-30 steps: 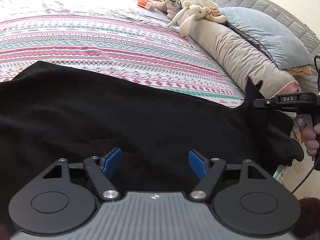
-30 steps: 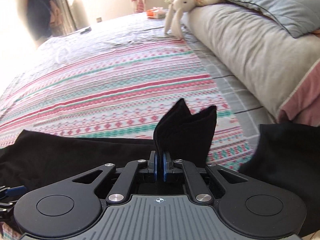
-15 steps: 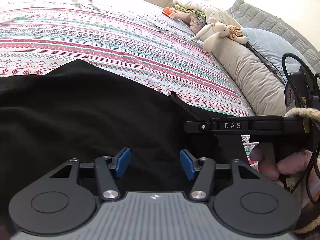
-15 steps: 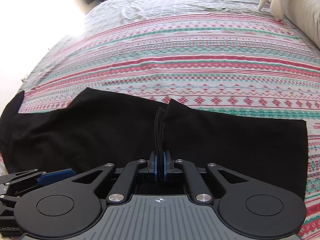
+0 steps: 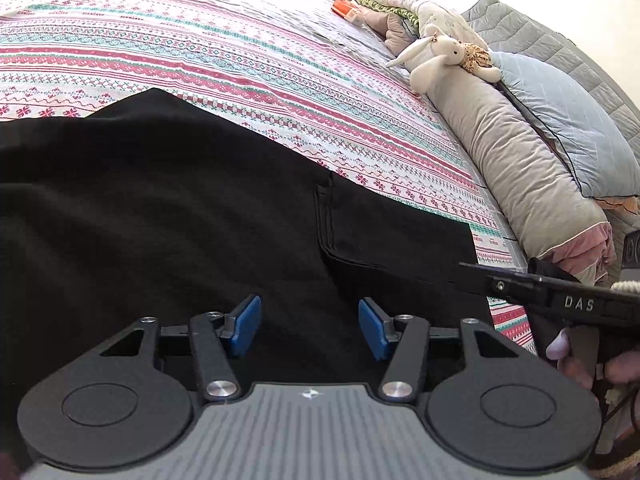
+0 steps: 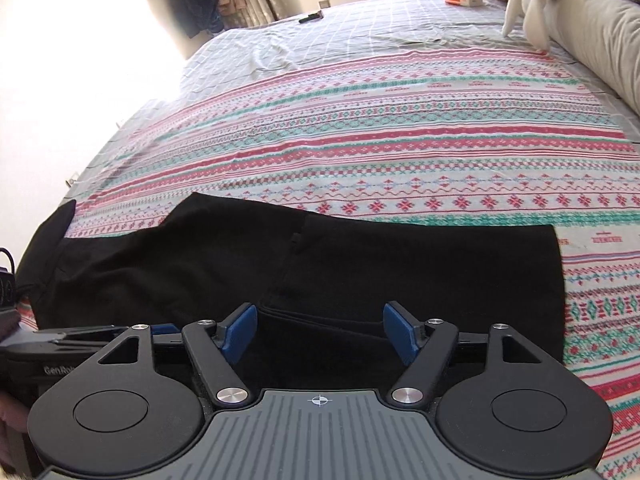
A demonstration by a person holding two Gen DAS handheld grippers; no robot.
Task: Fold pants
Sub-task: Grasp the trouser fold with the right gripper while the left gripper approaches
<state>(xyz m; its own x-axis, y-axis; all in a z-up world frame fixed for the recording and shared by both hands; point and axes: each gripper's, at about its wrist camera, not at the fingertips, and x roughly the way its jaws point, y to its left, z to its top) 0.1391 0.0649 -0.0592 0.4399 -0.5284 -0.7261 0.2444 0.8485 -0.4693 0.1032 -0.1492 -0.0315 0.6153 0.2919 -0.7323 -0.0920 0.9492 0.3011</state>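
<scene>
- Pants (image 6: 360, 272): black, lying flat on the bed (image 6: 400, 152), along the near edge, on the striped bedspread (image 5: 240, 60).
- One fold looks done: a hemmed cuff edge (image 5: 326, 216) lies on top, across the middle of the cloth, so one end has been laid back over the rest. From the right wrist view the doubled part runs from that edge to a square end toward the pillow side of the bed.
- Layers there look fairly flush; far side straight, no big wrinkles visible. The near side is hidden behind both tools.
- Toward the other side of the bed the cloth widens and ends in a loose black flap (image 6: 60, 216) near the bed's edge. Not yet tidied.
- Right tool (image 6: 320, 334): jaws opening, pads clear of the cloth, which lies below and between them. Released.
- Left tool (image 5: 308, 328): jaws apart, nothing pinched, black cloth beneath. Released.
- Judgement: roughly midway. Left to do: at least one more fold to make a compact bundle, and probably smoothing of the wide end.
- Stuffed rabbit (image 5: 436, 54) and long pillow (image 5: 520, 176) sit well clear of the pants.
</scene>
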